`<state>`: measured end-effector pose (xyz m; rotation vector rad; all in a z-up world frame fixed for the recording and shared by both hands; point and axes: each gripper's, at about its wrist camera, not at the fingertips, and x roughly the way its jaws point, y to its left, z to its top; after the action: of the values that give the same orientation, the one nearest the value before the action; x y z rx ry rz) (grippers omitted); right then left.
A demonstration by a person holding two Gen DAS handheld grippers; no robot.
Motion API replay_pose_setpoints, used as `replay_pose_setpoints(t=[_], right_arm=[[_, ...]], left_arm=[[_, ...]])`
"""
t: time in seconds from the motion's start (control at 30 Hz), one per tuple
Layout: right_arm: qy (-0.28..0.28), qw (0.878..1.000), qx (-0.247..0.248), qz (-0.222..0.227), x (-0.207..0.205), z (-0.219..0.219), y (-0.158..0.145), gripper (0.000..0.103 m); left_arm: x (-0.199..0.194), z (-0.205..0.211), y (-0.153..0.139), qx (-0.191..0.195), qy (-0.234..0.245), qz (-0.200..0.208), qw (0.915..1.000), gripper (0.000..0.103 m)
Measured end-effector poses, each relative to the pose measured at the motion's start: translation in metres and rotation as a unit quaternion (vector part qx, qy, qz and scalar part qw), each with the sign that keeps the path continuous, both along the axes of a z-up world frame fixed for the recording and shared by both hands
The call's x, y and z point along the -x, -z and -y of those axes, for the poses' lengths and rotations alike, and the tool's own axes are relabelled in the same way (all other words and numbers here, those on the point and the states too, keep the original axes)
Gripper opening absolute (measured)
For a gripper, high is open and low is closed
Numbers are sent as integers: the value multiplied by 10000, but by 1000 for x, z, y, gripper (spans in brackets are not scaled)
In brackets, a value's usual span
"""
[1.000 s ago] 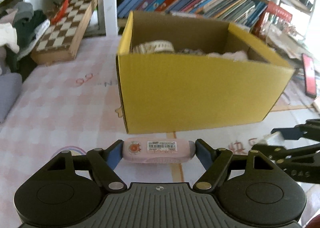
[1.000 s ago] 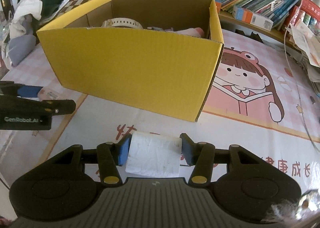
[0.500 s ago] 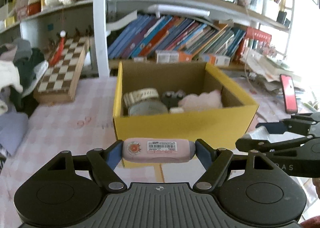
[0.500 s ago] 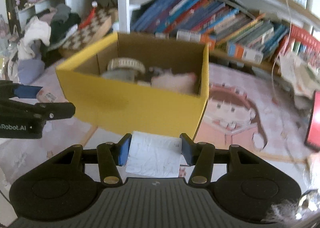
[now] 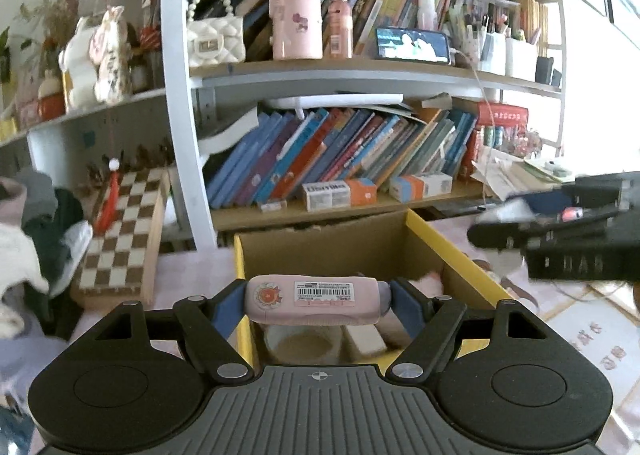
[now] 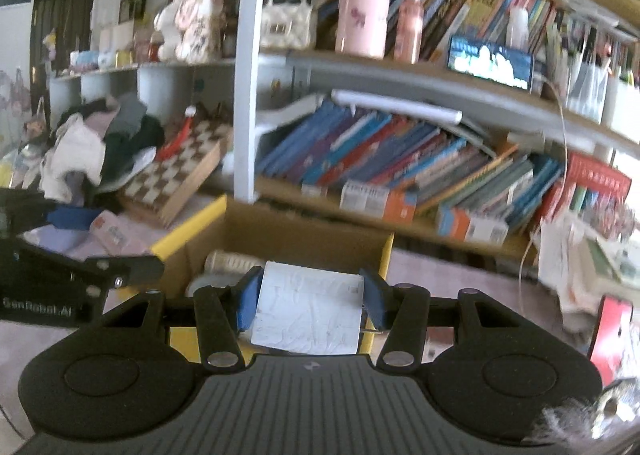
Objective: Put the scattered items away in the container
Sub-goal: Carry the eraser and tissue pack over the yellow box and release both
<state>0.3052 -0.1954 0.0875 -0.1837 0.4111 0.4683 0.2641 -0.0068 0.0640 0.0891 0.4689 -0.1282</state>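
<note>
Pinching a pink tube (image 5: 314,300) crosswise between its blue pads, the left gripper (image 5: 316,301) hangs over the near-left part of the open yellow box (image 5: 456,245), with the barcode label on the tube facing up. Below the tube, inside the box, a round cream-coloured container (image 5: 302,343) and a pale block (image 5: 366,339) lie against the near wall, and something soft and pink (image 5: 430,279) sits toward the right wall.

The right gripper (image 6: 308,305) is clamped on a white crumpled packet (image 6: 308,311) and hovers above the near wall of the same box (image 6: 192,227); in the right wrist view a ribbed cream roll (image 6: 230,261) shows inside near the left wall. Each gripper appears in the other's view: the right one (image 5: 560,239) at the right edge of the left wrist view, blurred, and the left one (image 6: 72,267) at the left edge of the right wrist view, its pink tube (image 6: 114,235) visible.

Behind the far wall of the box stands a shelf unit with a white post (image 5: 184,95), a row of leaning books (image 5: 340,159) and small cartons (image 5: 338,193). A chessboard (image 5: 120,231) leans at the left beside a heap of clothes (image 5: 32,239). A red phone (image 6: 610,339) lies at the right edge of the pink patterned mat (image 5: 588,339).
</note>
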Motion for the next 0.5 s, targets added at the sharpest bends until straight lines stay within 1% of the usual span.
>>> replay_pose_setpoints(t=[0.13,0.23,0.37,0.5], right_arm=[[-38,9998,28,184,-29,-5,-11,49],[-155,9996,71,228,-51,-13,-14,49],[-357,9993,101,72,-84,-28,-16,49],[-601,9976,211,-262,-117,-50,-9,49]], left_arm=[[-19,3,0,-197,54,46,9998,78],[-35,7,4,-322,86,6,9994,78],[-57,15,13,-444,178,-170,9987,78],[-77,24,26,-478,265,-423,9976,78]])
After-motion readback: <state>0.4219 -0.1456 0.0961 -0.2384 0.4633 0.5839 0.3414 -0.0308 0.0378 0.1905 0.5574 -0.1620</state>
